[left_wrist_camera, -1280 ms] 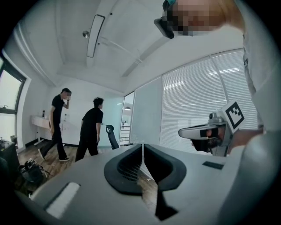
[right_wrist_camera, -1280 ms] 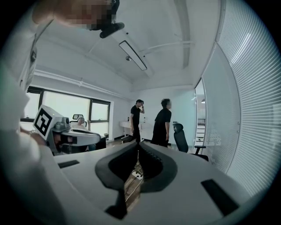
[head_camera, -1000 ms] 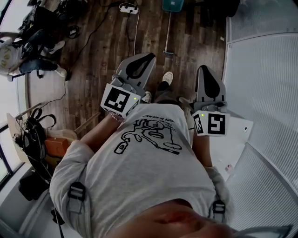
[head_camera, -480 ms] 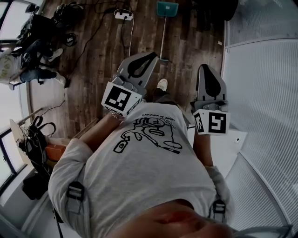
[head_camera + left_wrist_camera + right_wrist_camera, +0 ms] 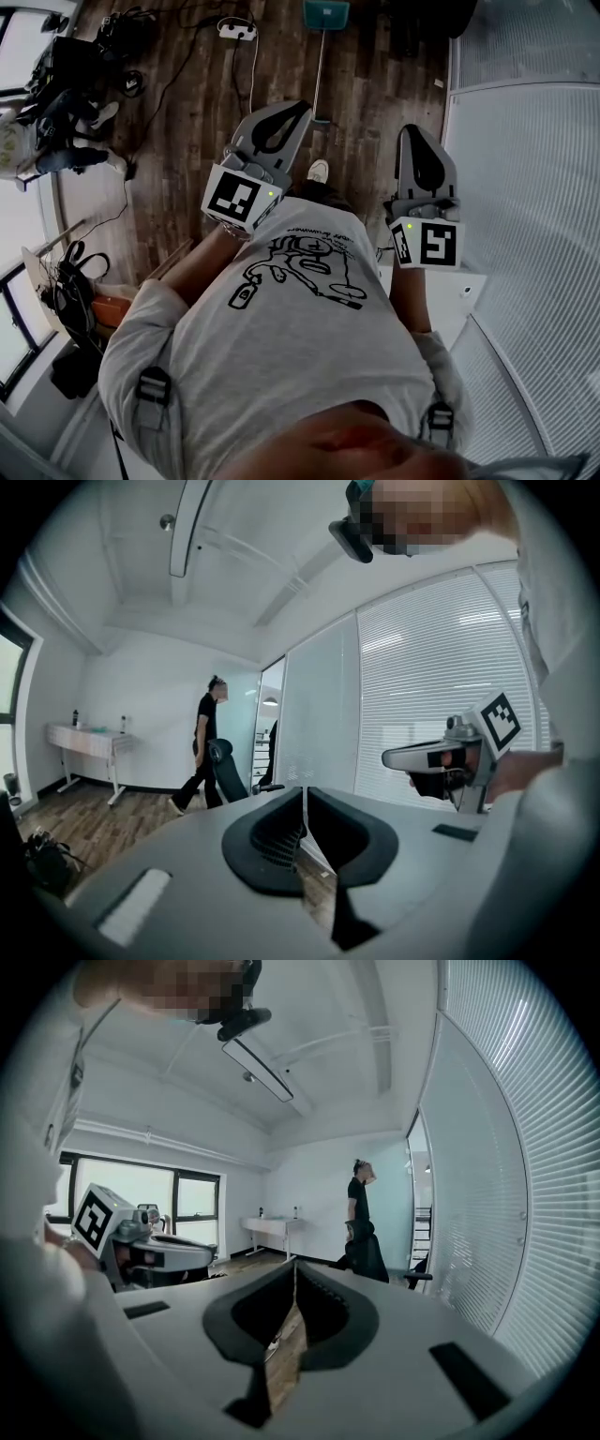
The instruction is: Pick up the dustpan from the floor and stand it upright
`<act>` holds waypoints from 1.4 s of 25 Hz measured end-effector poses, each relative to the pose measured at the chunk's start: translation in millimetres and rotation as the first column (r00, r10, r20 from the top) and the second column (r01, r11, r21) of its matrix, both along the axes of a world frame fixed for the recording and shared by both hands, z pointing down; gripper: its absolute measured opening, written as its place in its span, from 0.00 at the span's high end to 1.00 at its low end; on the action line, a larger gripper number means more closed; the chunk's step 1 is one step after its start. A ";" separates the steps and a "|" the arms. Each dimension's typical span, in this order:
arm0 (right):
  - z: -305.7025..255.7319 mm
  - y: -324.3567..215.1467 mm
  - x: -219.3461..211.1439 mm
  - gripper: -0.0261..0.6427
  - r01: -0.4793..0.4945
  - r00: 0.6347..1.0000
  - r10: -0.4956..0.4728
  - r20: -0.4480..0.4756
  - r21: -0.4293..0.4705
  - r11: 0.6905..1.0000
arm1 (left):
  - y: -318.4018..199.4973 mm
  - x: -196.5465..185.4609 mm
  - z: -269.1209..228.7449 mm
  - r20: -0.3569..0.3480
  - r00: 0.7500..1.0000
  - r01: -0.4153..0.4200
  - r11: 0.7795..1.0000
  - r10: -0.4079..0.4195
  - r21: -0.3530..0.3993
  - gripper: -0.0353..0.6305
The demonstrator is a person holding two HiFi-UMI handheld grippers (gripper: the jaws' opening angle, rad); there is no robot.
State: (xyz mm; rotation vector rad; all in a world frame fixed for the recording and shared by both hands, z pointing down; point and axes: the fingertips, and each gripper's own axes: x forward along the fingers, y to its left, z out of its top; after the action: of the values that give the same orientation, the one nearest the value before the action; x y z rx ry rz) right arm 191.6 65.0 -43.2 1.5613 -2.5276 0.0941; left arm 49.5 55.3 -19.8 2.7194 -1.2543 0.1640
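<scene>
Jaws together, nothing between them, on left gripper (image 5: pixel 296 111) and right gripper (image 5: pixel 415 133). Both are short of the teal dustpan (image 5: pixel 325 13) lying on the wood floor (image 5: pixel 197 141), left one nearest its handle end

Daylight pours in through the window (image 5: pixel 141 1199) and glows on the white blinds (image 5: pixel 487 1129), yet the wooden floor (image 5: pixel 187 159) looks dim and murky from above. Both gripper views bulge like fishbowls (black corners all round), with the nearest surfaces soft.

overhead head view (tool views level)
</scene>
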 end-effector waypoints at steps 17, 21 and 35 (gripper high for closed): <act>39.6 -64.1 -42.7 0.95 0.027 0.999 -0.029 -0.025 -0.069 0.997 | -62.8 -28.8 38.1 0.031 0.998 -0.044 0.997 0.046 -0.067 0.93; 61.1 -69.4 -58.0 0.95 0.029 0.998 -0.035 -0.054 -0.104 0.994 | -70.7 -41.8 57.1 0.034 0.998 -0.050 0.995 0.053 -0.090 0.93; 193.1 -47.9 -64.2 0.95 0.036 0.995 -0.061 -0.077 -0.285 0.958 | -51.9 -52.5 189.0 0.090 0.988 -0.099 0.962 0.126 -0.256 0.92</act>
State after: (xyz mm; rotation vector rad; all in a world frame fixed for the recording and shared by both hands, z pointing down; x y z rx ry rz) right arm 127.4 17.1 149.9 1.3617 -2.3610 0.3591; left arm -2.9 3.4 169.2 2.5902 -1.0228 0.4519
